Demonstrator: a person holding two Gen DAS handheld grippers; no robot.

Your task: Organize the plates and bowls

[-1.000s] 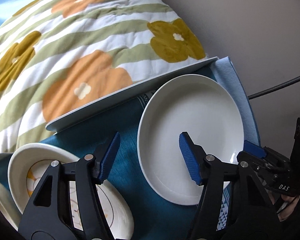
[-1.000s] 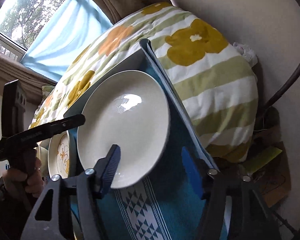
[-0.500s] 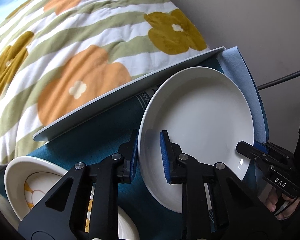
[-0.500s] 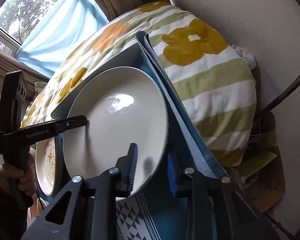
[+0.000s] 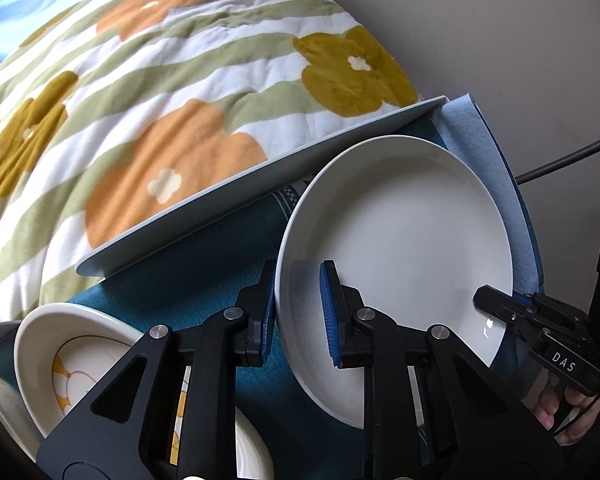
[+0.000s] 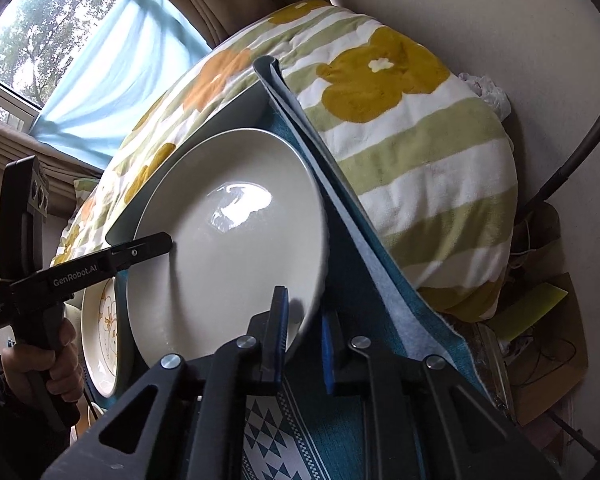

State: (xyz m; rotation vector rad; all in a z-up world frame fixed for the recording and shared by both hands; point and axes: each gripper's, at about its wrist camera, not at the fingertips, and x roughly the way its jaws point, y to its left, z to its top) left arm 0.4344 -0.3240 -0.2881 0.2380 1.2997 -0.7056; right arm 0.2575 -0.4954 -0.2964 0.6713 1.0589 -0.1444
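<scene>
A plain white plate [image 5: 404, 232] is held tilted above the teal cloth [image 5: 204, 276]. My left gripper [image 5: 298, 312] is shut on its left rim. My right gripper [image 6: 304, 340] is shut on the opposite rim, and the plate fills the right wrist view [image 6: 228, 240]. The right gripper also shows at the plate's far edge in the left wrist view [image 5: 536, 328]. A patterned dish with yellow and orange lines [image 5: 68, 352] lies on the cloth at lower left, and it shows behind the plate in the right wrist view [image 6: 100, 332].
A flat grey tray [image 5: 260, 180] tilts under the cloth against a striped floral quilt [image 5: 160, 80]. A beige wall [image 5: 500, 40] stands close on the right with a dark cable [image 5: 572, 156]. A window and blue curtain [image 6: 100, 72] are behind. Clutter [image 6: 540, 320] lies on the floor.
Both grippers went from open to shut on the white plate's opposite rims. The plate has tilted up off the cloth since then.
</scene>
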